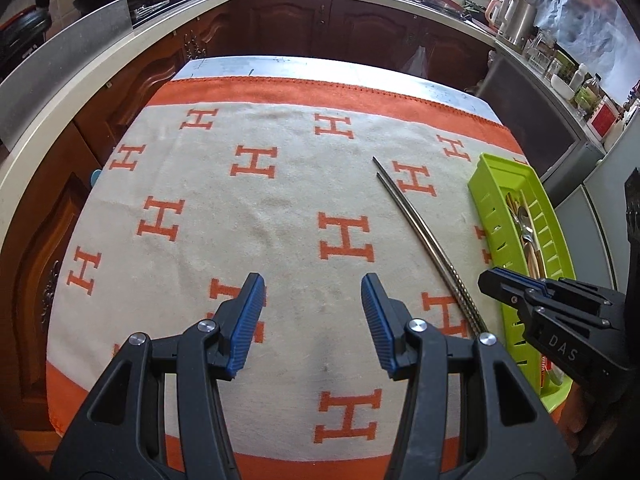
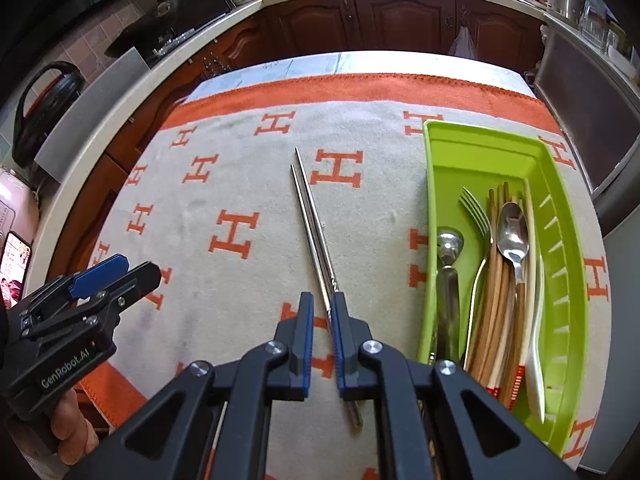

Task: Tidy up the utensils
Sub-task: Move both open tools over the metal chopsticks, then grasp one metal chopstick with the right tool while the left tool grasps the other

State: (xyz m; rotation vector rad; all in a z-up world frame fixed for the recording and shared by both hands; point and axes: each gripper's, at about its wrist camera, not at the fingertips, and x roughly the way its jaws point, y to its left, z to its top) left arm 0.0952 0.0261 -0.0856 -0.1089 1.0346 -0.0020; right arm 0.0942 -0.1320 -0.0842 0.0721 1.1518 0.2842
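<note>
glossy metal chopsticks [image 2: 310,216], fuzzy cloth towel [image 2: 240,184], plastic tray [image 2: 560,184].

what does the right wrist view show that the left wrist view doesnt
Only the right wrist view: the tray's contents laid out clearly, a fork, a spoon and wooden chopsticks, plus a hand under the left gripper.

Only the left wrist view: the left gripper's own open jaws over bare cloth, and the right gripper from the side.

Both: the metal chopsticks on the orange H-patterned cloth beside the green tray.
</note>
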